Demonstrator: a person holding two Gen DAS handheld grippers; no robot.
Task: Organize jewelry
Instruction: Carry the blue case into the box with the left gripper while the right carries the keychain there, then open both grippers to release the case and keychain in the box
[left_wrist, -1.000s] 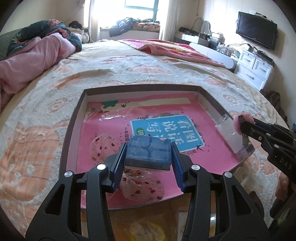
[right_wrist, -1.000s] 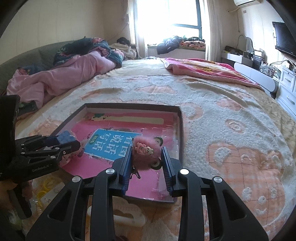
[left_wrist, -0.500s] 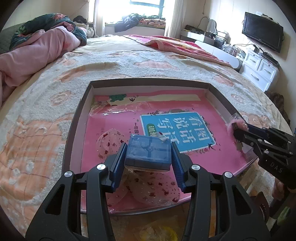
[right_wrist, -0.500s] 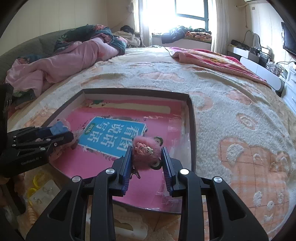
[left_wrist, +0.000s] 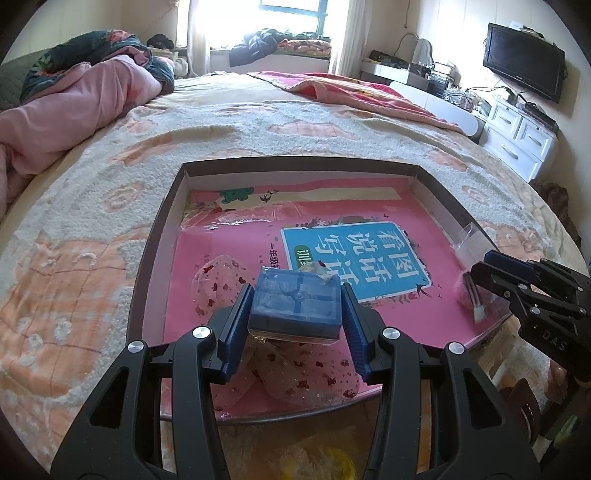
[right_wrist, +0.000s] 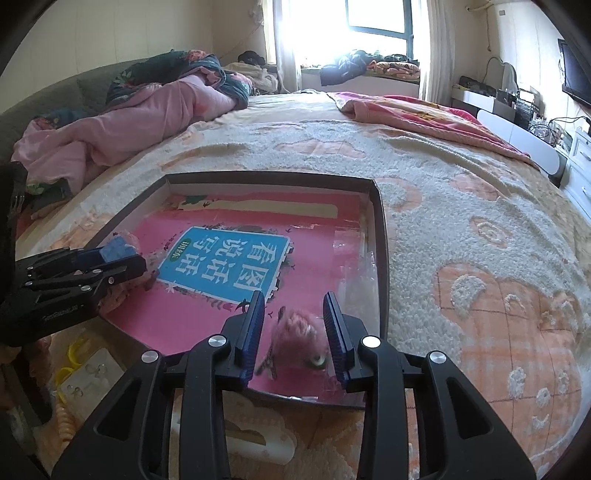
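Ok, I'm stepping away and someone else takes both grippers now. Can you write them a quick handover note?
Left claw: shut on the blue box, held above the tray.
Right claw: jaws have just been opening; the pink fluffy charm sits loose between them, blurred, over the tray's near right corner.
Done: charm released into the tray.
Left: place the blue box. Loose bits lie outside the tray.
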